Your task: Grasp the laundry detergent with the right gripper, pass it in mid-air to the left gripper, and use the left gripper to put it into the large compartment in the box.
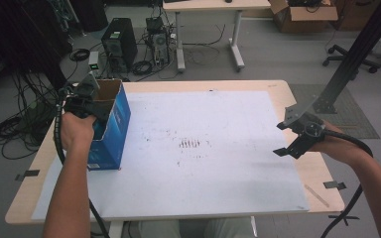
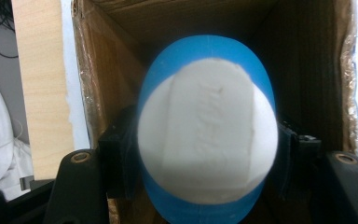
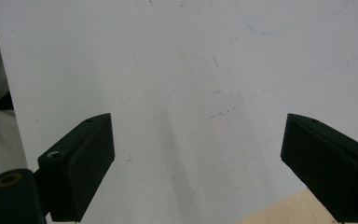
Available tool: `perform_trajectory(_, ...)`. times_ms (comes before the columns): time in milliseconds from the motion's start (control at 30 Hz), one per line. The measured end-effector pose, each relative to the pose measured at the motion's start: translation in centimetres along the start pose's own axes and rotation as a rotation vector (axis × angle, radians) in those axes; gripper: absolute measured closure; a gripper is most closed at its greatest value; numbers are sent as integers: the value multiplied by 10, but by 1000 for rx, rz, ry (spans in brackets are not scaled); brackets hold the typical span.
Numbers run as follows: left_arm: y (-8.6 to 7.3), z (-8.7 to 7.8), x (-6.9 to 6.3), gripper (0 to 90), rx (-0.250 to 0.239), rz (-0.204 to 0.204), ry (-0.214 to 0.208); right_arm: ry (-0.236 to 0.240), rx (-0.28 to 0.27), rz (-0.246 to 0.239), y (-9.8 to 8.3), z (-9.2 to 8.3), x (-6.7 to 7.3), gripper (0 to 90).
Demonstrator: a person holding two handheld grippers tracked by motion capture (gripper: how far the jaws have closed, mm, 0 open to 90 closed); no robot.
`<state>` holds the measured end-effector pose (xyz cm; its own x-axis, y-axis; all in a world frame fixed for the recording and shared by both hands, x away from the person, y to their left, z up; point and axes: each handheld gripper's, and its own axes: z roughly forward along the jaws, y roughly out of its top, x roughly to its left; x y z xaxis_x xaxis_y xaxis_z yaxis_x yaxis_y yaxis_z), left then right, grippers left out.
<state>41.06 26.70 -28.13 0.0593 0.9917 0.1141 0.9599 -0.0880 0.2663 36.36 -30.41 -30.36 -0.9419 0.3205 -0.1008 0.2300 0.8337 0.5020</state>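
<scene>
A tall blue carton (image 1: 113,128) with an open top and brown inside stands at the left edge of the white board (image 1: 213,163). My left gripper (image 1: 86,100) reaches into its mouth from the left. In the left gripper view the gripper (image 2: 207,156) is shut on a blue oval object (image 2: 207,107) with a white end face, which sits between the carton's cardboard walls (image 2: 107,74). My right gripper (image 1: 284,137) hovers at the board's right edge. Its jaws stand wide open over bare white board (image 3: 177,70), with nothing between the fingertips of the right gripper (image 3: 198,140).
The wooden table (image 1: 307,173) shows around the board, with tape strips at its left and right edges. On the floor beyond the table are a computer tower (image 1: 119,42), tangled cables and a second desk. A black frame post (image 1: 357,54) rises at the right.
</scene>
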Motion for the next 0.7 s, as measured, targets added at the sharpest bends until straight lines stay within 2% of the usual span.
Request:
perform_trajectory(167, -1, 0, 1, 370, -11, -4, -3, 2, 0, -2, 1, 0, 0, 95)
perform_trajectory(400, -2, -3, 5, 300, -20, -17, -47, 4, 0, -2, 1, 0, 1, 95)
perform_trajectory(700, -2, -14, 9, 259, -49, -38, -64, 6, 1, -3, 3, -1, 2, 94)
